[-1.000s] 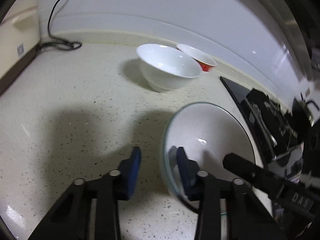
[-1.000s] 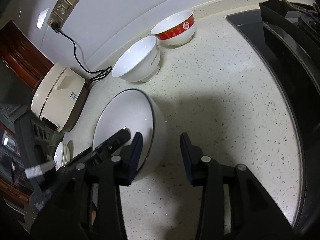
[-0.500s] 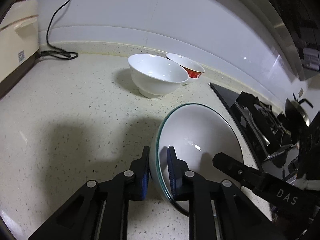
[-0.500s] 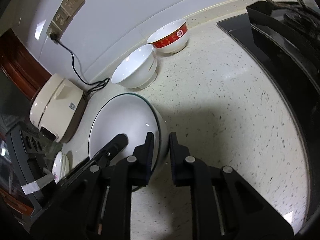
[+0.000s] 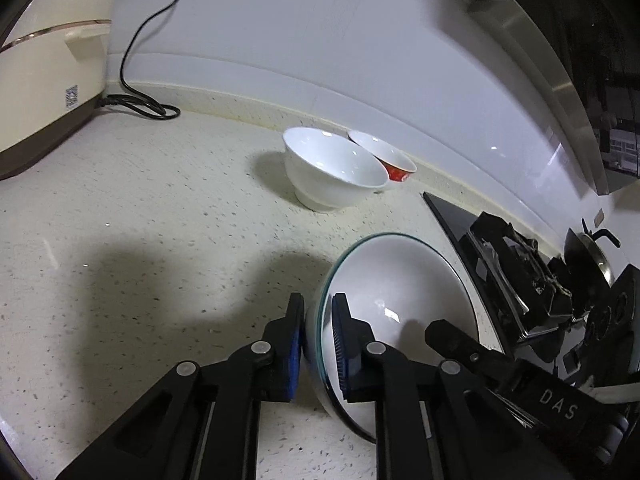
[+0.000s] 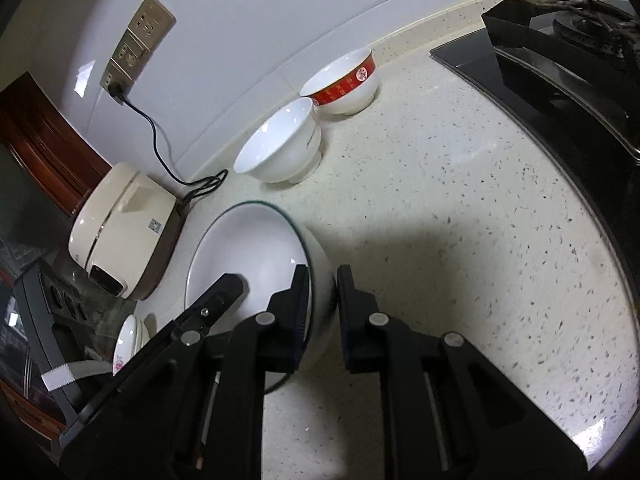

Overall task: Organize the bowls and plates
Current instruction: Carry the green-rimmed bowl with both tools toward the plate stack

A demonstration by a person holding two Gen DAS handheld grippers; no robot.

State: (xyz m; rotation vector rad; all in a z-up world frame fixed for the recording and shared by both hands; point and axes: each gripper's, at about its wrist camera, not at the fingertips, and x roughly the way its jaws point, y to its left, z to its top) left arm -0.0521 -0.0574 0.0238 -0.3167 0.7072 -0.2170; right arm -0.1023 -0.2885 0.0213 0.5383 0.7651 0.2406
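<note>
A large white bowl with a green rim [image 5: 400, 292] is held above the speckled counter. My left gripper [image 5: 318, 336] is shut on its left rim. My right gripper [image 6: 323, 300] is shut on its opposite rim, and the bowl shows in the right wrist view [image 6: 248, 256] too. A plain white footed bowl [image 5: 332, 172] [image 6: 280, 148] stands further back on the counter. A red-banded bowl [image 5: 384, 156] [image 6: 344, 84] stands right behind it by the wall.
A cream rice cooker [image 5: 44, 64] [image 6: 120, 228] stands at the left with its black cord [image 5: 140, 100] trailing to a wall socket [image 6: 136, 40]. A black gas hob [image 5: 520, 264] [image 6: 568, 56] lies at the right. Small stacked dishes [image 6: 130, 336] sit low left.
Both grippers went from open to shut on the large bowl's rim. The bowl has lifted and both views have risen and pulled back from the counter.
</note>
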